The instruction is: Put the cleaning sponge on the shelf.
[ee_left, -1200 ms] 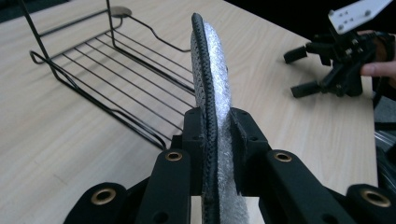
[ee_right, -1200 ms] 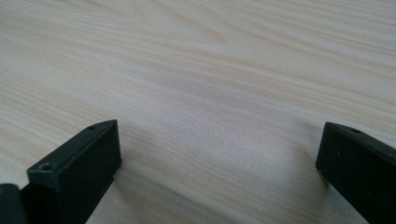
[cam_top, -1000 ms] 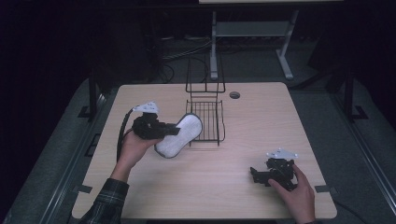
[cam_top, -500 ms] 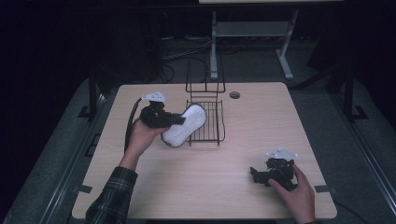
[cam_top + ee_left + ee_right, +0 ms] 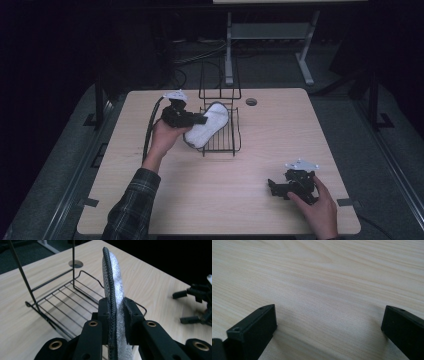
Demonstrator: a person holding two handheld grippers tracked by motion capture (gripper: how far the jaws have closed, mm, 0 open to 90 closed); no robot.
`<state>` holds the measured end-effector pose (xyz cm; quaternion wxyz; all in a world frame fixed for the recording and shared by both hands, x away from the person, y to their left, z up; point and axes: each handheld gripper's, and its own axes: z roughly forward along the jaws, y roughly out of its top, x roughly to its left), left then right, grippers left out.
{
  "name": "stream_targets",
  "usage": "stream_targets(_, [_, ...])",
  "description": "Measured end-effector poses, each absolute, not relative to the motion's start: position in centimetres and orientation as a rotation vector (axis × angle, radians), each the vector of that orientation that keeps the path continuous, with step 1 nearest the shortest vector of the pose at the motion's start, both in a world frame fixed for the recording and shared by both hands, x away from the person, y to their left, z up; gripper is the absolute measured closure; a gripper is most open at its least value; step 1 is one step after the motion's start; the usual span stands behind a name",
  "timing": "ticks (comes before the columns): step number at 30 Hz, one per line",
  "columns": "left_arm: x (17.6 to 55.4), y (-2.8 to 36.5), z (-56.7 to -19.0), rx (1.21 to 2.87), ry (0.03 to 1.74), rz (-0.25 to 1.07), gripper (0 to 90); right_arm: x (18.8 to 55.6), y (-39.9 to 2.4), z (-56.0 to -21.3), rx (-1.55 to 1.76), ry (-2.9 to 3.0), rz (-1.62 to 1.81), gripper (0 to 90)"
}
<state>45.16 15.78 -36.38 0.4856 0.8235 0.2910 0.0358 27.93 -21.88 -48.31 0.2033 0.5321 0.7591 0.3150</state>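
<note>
The table (image 5: pixel 240 200) is pale wood-grain laminate, smooth and matt. The rack (image 5: pixel 62 302) is thin black wire with a slight sheen. The insole (image 5: pixel 113 285) has a glittery, rough silver-white face and black mesh edging; the jaws clamping it look like matt black plastic.

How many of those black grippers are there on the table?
2. The left gripper is held up at the wire rack, clamping a white pad. The right gripper sits open near the table's front right.
</note>
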Motion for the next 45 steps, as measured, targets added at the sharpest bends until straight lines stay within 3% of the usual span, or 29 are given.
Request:
stream_targets(24, [47.9, 12.9, -39.5, 1.995, 0.769, 0.009, 76.2, 27.9, -21.9, -48.3, 1.484, 2.118, 0.879, 0.0])
stream_targets(45, [49.3, 12.7, -41.4, 2.064, 0.825, 0.171, 64.8, 27.9, -21.9, -48.3, 1.483, 2.118, 0.878, 0.0])
